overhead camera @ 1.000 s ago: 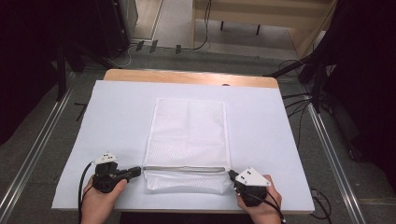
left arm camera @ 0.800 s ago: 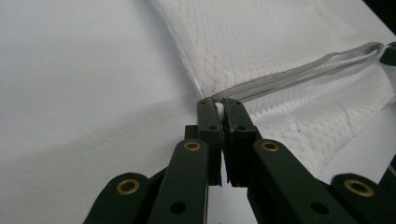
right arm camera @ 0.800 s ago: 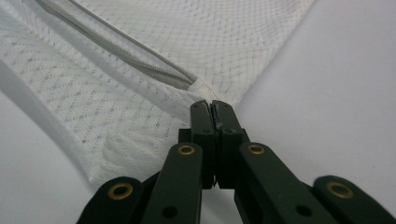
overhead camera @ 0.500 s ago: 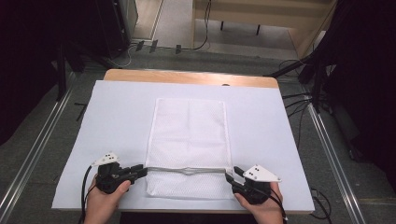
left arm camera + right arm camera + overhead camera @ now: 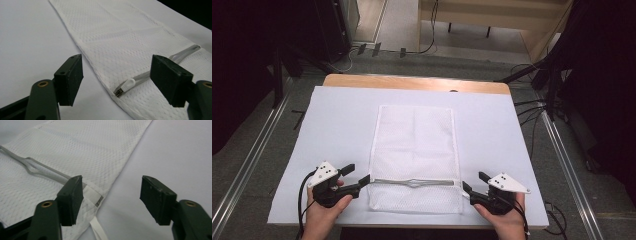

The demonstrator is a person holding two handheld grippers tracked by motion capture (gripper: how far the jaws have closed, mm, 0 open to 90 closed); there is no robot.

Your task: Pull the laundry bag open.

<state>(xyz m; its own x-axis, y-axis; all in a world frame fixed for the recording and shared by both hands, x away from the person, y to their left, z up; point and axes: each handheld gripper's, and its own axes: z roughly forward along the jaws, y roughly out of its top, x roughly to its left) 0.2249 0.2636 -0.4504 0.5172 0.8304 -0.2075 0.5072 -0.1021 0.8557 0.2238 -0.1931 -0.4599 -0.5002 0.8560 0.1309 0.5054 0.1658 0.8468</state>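
A white mesh bag lies flat in the middle of the table, on the white sheet that covers it, with its long side running from 12 to 6 o'clock in the high view. Near its 6 o'clock end a grey zipper crosses the bag from 9 to 3 o'clock, and it has a small bump in the middle.

The left gripper is at the 9 o'clock end of the zipper, just beside the edge of the bag. Its fingers have just been opening and now stand wide apart. In the left gripper view the zipper pull and the bag's edge lie between them (low on the cloth, not pressed by either pad), so they hold nothing.

The right gripper is at the 3 o'clock end of the zipper, just beside the corner of the bag. Its fingers have also just been opening and are wide apart. In the right gripper view the bag's corner with a small white tab is next to one pad, and the other pad is over bare sheet. A narrow white strap comes out under that corner. Nothing is gripped here.
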